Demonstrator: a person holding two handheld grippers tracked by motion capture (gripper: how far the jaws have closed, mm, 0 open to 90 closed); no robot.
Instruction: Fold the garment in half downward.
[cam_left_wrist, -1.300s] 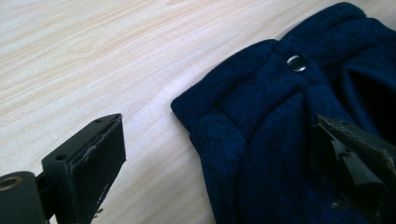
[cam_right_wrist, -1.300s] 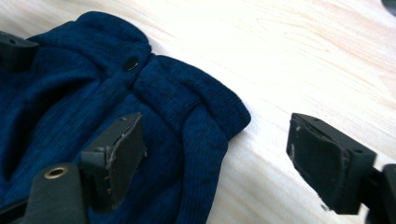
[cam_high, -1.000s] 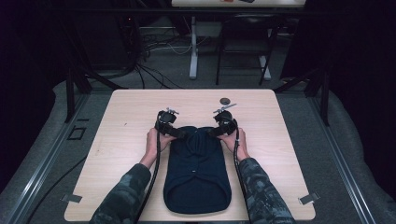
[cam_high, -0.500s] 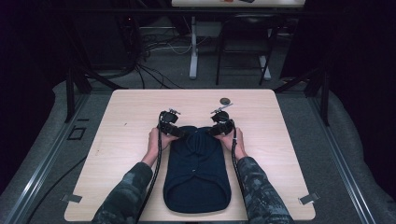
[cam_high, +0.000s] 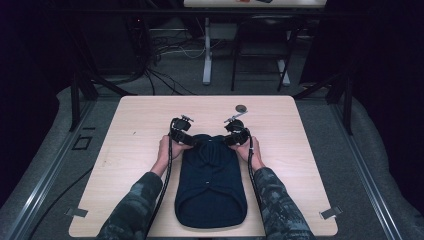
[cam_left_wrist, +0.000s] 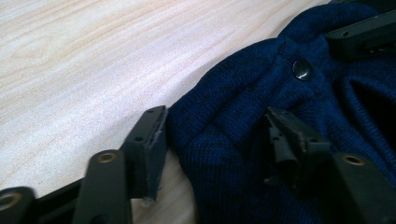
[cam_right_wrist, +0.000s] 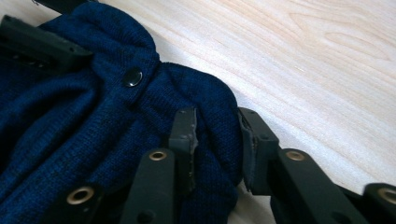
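Garment: a dark blue knitted sweater (cam_high: 211, 182) is lying flat on the pale wooden worktop (cam_high: 135, 150), its far end bunching up between the two grippers, its near end reaching toward the person's edge.
Left gripper (cam_high: 186, 136): it is sitting at the sweater's far left corner; its fingers (cam_left_wrist: 149, 140) have just been closing, and a fold of knit is lying between them, one finger against the fabric's edge, the other pressing into the cloth.
Right gripper (cam_high: 234, 135): it is working the far right corner; its fingers (cam_right_wrist: 184, 135) have just been closing and are pinching a ridge of the knit from both sides.
Snap button (cam_left_wrist: 302, 69): it is showing on the gathered cloth just beyond the fingers.
Hands: both (cam_high: 167, 150) are resting low beside the sweater, the camouflage sleeves (cam_high: 132, 205) coming in from the near edge.
Small round thing (cam_high: 241, 107): it is lying on the worktop beyond the right gripper, apart from the sweater.
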